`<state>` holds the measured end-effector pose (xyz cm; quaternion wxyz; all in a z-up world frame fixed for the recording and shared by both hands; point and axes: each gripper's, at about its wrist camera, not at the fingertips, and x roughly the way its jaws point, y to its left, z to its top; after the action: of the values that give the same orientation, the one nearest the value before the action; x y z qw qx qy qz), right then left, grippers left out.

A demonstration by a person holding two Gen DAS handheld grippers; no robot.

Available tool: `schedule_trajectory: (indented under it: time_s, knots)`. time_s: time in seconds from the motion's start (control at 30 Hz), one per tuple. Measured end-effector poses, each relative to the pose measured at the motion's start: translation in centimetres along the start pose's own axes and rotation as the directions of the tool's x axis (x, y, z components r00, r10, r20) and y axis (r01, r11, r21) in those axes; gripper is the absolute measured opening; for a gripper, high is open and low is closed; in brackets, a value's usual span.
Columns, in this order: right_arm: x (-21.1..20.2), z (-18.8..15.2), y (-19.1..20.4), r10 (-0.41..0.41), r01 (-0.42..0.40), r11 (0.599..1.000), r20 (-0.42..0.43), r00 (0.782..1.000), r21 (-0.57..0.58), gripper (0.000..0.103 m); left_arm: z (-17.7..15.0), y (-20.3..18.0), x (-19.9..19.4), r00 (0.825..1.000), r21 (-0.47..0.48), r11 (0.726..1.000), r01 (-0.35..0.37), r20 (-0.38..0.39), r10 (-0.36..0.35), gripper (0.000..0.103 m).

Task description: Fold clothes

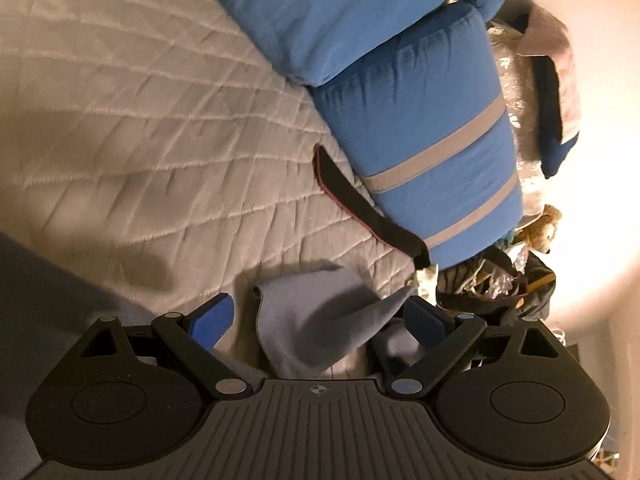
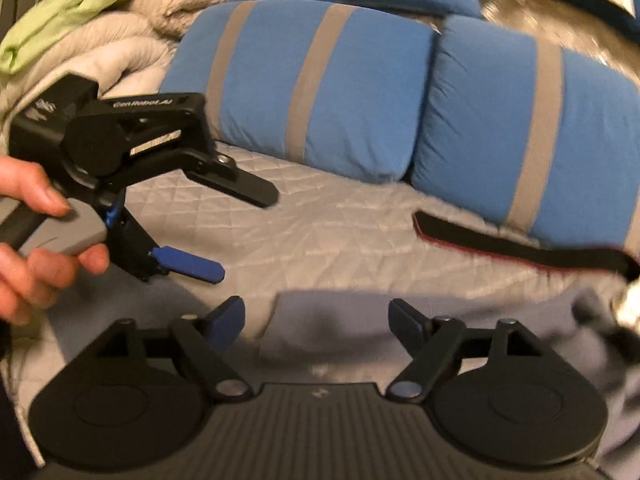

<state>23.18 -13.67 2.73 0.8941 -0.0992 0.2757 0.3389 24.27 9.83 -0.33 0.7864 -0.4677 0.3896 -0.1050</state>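
Left tongs [image 1: 320, 316]: spread wide, nothing clamped. A pale grey garment [image 1: 320, 320] lies bunched between the blue fingertips [image 1: 212, 320] at the lower centre of the left wrist view, one corner reaching to the right-hand fingertip; whether it touches cannot be told.

Right tongs [image 2: 316, 316]: spread wide, empty, above the same pale grey garment [image 2: 332, 320], which lies at the bottom centre of the right wrist view.

The garment rests on a quilted bed cover [image 1: 140, 128]. Blue pillows with grey stripes [image 2: 312, 92] lie along the upper part of the right wrist view. A black strap with a red edge [image 1: 360, 204] lies just beside them. A hand [image 2: 36, 240] at the left edge of the right wrist view holds the left tongs' handle.
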Motion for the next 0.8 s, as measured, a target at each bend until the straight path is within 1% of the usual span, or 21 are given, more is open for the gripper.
schedule_trajectory:
  time_s: [0.1, 0.23, 0.33, 0.57, 0.63, 0.7, 0.73, 0.77, 0.8]
  knots:
    - [-1.4, -2.1, -0.5, -0.015, 0.014, 0.999, 0.018, 1.000, 0.044, 0.096, -0.1, 0.3, 0.8, 1.000, -0.004, 1.000, 0.003, -0.026, -0.003, 0.094]
    - [-3.5, -4.7, -0.9, -0.024, 0.018, 0.993, 0.048, 0.999, 0.119, 0.097, -0.3, 0.8, 2.1, 0.998, -0.021, 1.000, 0.008, -0.065, -0.009, 0.094]
    - [-4.4, -5.1, -1.0, -0.026, 0.017, 0.990, 0.064, 0.998, 0.143, 0.099, -0.5, 1.3, 3.3, 0.996, -0.035, 0.999, 0.004, -0.086, -0.007, 0.094]
    - [-6.4, -6.0, -1.4, -0.034, 0.014, 0.980, 0.099, 0.995, 0.197, 0.102, -0.6, 0.6, 4.8, 0.995, -0.038, 0.999, 0.007, -0.099, -0.011, 0.092]
    - [-6.9, -6.2, -1.5, -0.037, 0.013, 0.977, 0.109, 0.993, 0.212, 0.102, -0.8, 0.2, 5.3, 0.994, -0.019, 1.000, -0.024, -0.108, 0.021, 0.092]
    - [-7.5, -6.5, -1.6, -0.039, 0.011, 0.974, 0.118, 0.992, 0.228, 0.103, -1.0, -0.1, 5.8, 0.994, -0.005, 0.999, -0.034, -0.109, 0.033, 0.092]
    - [-7.8, -6.6, -1.6, -0.041, 0.011, 0.972, 0.123, 0.992, 0.235, 0.103, -1.0, -0.3, 6.1, 0.993, -0.001, 1.000, -0.030, -0.110, 0.029, 0.080]
    - [-8.1, -6.7, -1.7, -0.042, 0.010, 0.970, 0.128, 0.991, 0.243, 0.103, -1.0, -0.3, 6.5, 0.992, -0.006, 1.000, -0.014, -0.126, 0.013, 0.037]
    - [-8.3, -6.8, -1.7, -0.044, 0.009, 0.968, 0.133, 0.990, 0.251, 0.103, -1.0, -0.1, 7.0, 0.988, -0.022, 1.000, -0.004, -0.156, 0.001, 0.012]
